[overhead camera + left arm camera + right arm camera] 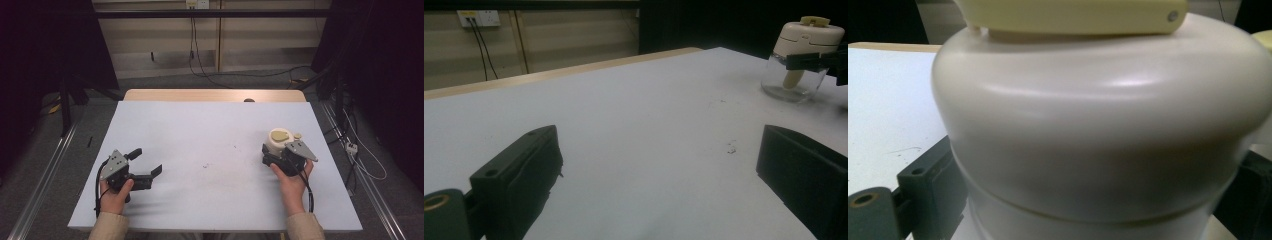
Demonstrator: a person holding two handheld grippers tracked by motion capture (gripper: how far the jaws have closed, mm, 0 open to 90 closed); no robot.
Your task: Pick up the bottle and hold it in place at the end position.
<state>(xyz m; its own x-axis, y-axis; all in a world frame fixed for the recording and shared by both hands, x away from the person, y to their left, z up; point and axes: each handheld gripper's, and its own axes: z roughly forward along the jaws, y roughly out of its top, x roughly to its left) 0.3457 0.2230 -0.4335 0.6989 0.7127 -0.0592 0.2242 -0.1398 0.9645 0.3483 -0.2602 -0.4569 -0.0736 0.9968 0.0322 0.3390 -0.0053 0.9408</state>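
A jar [278, 140] with a cream lid and a clear glass body stands upright on the right of the white mat [210, 130]. My right gripper [276, 149] is shut on the jar, its jaws pressed against both sides just under the lid. In the right gripper view the jar [1098, 125] sits very close between the fingers [928, 185]. In the left gripper view the jar [799, 55] is at the far right, with a black jaw across it. My left gripper [147, 161] rests low on the mat's left side, open, nothing between its jaws [659, 165].
The mat covers a wooden table whose far edge [210, 95] shows beyond it, with a small dark object [248, 100] there. A few dark specks [206, 165] mark the mat's middle. Cables [360, 160] lie on the floor to the right.
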